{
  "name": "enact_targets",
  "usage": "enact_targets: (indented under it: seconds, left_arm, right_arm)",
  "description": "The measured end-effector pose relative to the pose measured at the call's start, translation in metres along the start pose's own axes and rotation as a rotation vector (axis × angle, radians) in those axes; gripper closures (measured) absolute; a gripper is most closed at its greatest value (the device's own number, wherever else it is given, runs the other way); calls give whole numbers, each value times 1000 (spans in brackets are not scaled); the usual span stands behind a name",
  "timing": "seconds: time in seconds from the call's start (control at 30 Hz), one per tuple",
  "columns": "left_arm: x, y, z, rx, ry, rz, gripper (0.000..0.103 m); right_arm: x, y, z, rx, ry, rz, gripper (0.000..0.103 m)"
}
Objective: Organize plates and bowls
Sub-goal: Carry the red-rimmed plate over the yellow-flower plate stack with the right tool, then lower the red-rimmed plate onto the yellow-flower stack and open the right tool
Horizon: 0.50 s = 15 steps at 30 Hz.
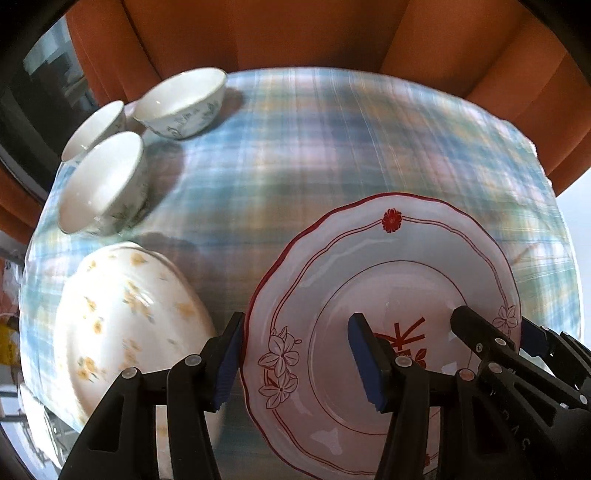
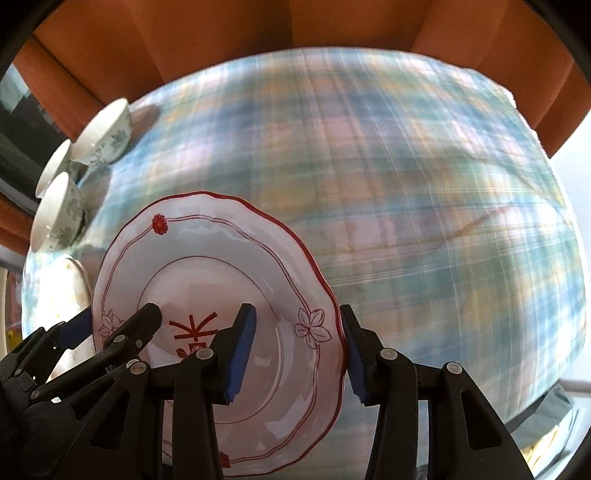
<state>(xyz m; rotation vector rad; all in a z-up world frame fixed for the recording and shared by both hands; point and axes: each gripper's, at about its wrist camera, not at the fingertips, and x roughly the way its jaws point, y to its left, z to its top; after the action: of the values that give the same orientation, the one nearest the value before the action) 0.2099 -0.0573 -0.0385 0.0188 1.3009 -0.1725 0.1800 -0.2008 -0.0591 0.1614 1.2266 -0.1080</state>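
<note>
over a table draped in a blue-and-pastel plaid cloth (image 1: 332, 147), both tongs point steeply down at one red-trimmed plate (image 1: 388, 295). the plate is white with a scalloped red rim, outlined blossoms and a red character in its well. seen from the left wrist, it fills the 4 to 6 o'clock part of the picture; from the right wrist, the 7 to 8 o'clock part.

the left gripper (image 1: 299, 362) stands part open, straddling the plate's left rim: one blue pad sits against the outside edge, the other over the well. the plate looks held, though whether both pads press on it i cannot tell for sure. the right gripper (image 2: 299, 354) straddles the opposite rim the same way, one pad over the well and the other against the outer edge, jaws likewise partly apart. each tong also shows in the other's view, at the plate's far side.

at 8 o'clock in the left view, just beside the red plate, lies a yellow-flowered plate (image 1: 122, 325) on the cloth. at 10 to 11 o'clock three white bowls (image 1: 107, 181) with green sprigs stand close together near the table's edge. behind the table runs an orange upholstered back (image 1: 295, 33). the cloth is streaked with blur.
</note>
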Motion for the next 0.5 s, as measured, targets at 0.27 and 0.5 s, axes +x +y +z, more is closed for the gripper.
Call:
enact_targets:
  seconds: [0.27, 0.5]
  left_arm:
    - [-24, 51, -2, 11, -57, -42, 47]
    - [-31, 98, -14, -15, -74, -57, 46]
  right_arm:
    - [-28, 54, -8, 32, -67, -35, 53]
    - [-36, 102, -17, 20, -92, -42, 53]
